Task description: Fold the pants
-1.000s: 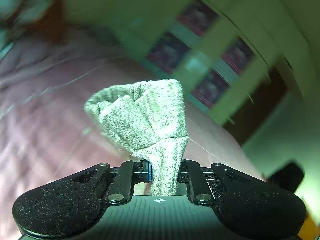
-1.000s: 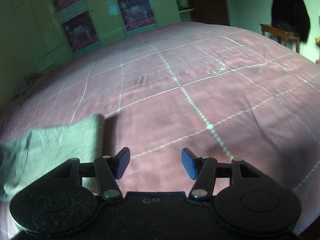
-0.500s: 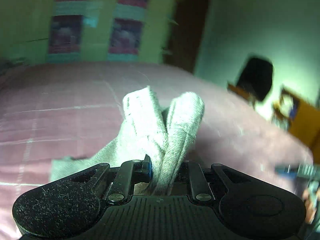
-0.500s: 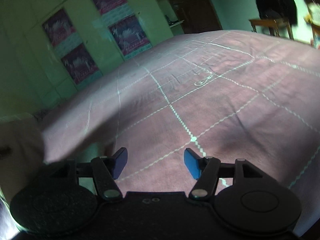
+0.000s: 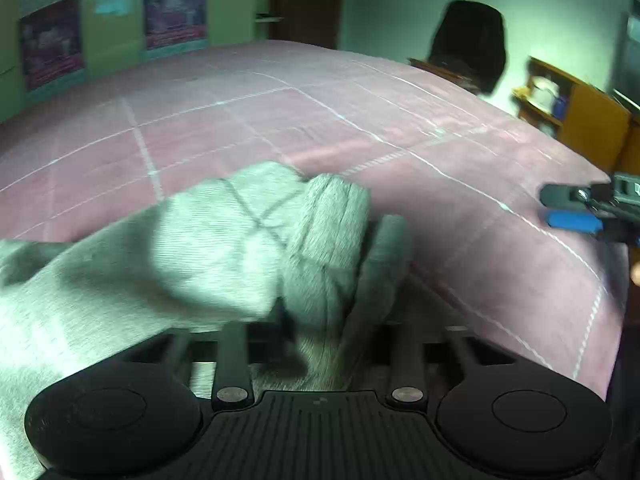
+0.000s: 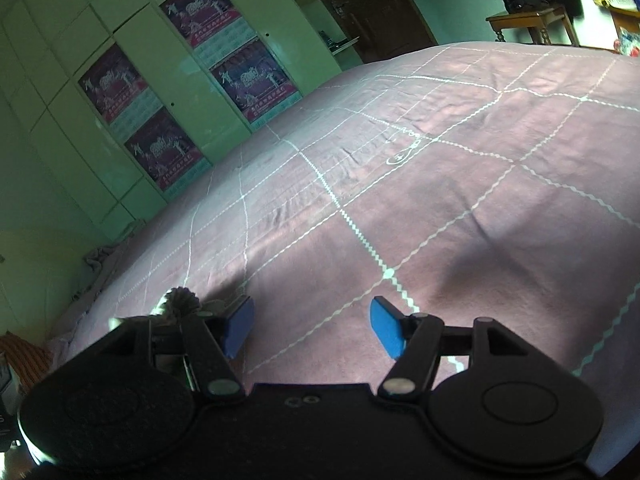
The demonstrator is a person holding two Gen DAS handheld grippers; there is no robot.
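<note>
While the grey knitted pants lie bunched over the near part of the bed, a thick fold of them rises between the fingers of the left gripper, which is clamped on that fold; the rest of the cloth spreads off to the left, blurred. Under them stretches the mauve bedspread with white grid lines. Well apart to the right, above the cover, hangs the right gripper, its blue-padded jaws spread wide with nothing between them; its blue tip also shows at the right edge of the left wrist view. Beyond the bed stand pale green wardrobe doors with purple posters, a dark wooden door and a small wooden table.
</note>
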